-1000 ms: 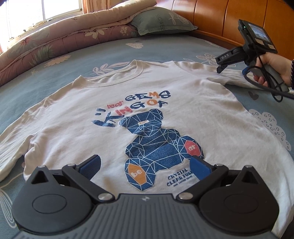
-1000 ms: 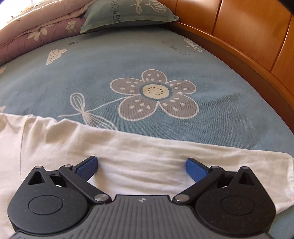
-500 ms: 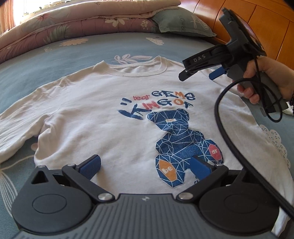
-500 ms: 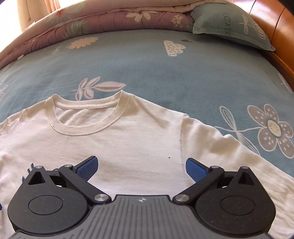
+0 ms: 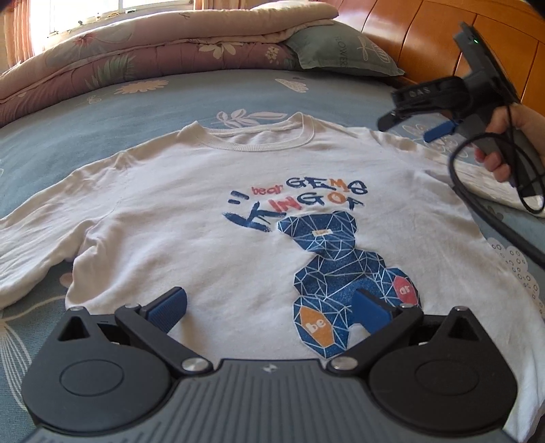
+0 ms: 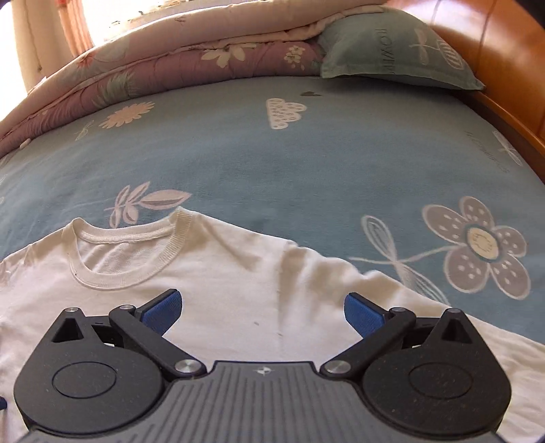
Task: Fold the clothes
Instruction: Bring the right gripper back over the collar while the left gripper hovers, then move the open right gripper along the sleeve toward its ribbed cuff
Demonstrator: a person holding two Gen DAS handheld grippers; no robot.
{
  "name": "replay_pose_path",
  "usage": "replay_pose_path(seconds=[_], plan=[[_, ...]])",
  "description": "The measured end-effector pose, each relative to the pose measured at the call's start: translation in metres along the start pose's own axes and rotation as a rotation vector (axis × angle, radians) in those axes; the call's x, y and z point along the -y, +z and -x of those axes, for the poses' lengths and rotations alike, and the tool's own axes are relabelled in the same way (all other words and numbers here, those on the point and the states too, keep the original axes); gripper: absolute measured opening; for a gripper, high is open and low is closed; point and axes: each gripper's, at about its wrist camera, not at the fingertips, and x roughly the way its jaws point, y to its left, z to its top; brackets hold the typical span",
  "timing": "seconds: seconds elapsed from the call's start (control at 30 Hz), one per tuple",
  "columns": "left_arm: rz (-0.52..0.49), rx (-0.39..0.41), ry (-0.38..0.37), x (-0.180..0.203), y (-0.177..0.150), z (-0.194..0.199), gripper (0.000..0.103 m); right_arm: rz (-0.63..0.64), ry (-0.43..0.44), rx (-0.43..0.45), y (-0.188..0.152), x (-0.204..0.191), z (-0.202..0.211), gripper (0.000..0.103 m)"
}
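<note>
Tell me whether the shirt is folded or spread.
Spread: the white T-shirt lies flat, print up, sleeves out, on the bed.

Bedsheet (image 6: pixel 306 163) beyond shirt (image 6: pixel 221 272) seemingly unobstructed.

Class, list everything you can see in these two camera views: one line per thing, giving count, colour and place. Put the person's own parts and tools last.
T-shirt: one, white with a blue bear print, spread flat and face up on the bed.
Bed sheet: one, blue with flower and cloud patterns, under the T-shirt.
Quilt: one, pink and cream floral, folded at the far edge of the bed.
Pillow: one, grey-green, beside the quilt by the headboard.
Headboard: one, orange-brown wood, along the right.
Left hand-held gripper: one, black with blue pads, open over the hem.
Right hand-held gripper: one, same colours, open over the shoulder.
Hand: one, holding the right hand-held gripper.
</note>
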Motion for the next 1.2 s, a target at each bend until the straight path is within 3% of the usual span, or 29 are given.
replay_pose_path(seconds=[0.1, 0.27, 0.43, 0.77, 0.93, 1.0, 1.2], plan=[[-0.012, 0.026, -0.038, 0.005, 0.001, 0.004, 0.102, -0.087, -0.045, 0.003, -0.014, 0.049, 0.025, 0.103], [-0.055, 0.011, -0.051, 0.016, -0.002, -0.002, 0.102, -0.256, -0.216, -0.011, -0.04, 0.135, 0.055, 0.103], [-0.094, 0.004, -0.022, 0.025, -0.007, -0.011, 0.102, -0.337, -0.308, -0.03, -0.064, 0.184, 0.043, 0.103], [-0.105, 0.018, -0.023, 0.025, -0.009, -0.013, 0.102, -0.292, -0.421, 0.01, -0.064, 0.191, 0.019, 0.103], [-0.105, 0.017, -0.023, 0.024, -0.008, -0.013, 0.102, -0.292, -0.418, 0.03, -0.065, 0.182, 0.029, 0.103], [-0.105, 0.017, -0.023, 0.025, -0.008, -0.013, 0.102, -0.263, -0.357, 0.087, -0.075, 0.166, 0.039, 0.103], [-0.105, 0.017, -0.024, 0.024, -0.009, -0.012, 0.102, -0.206, -0.367, 0.132, -0.116, 0.149, 0.046, 0.103]])
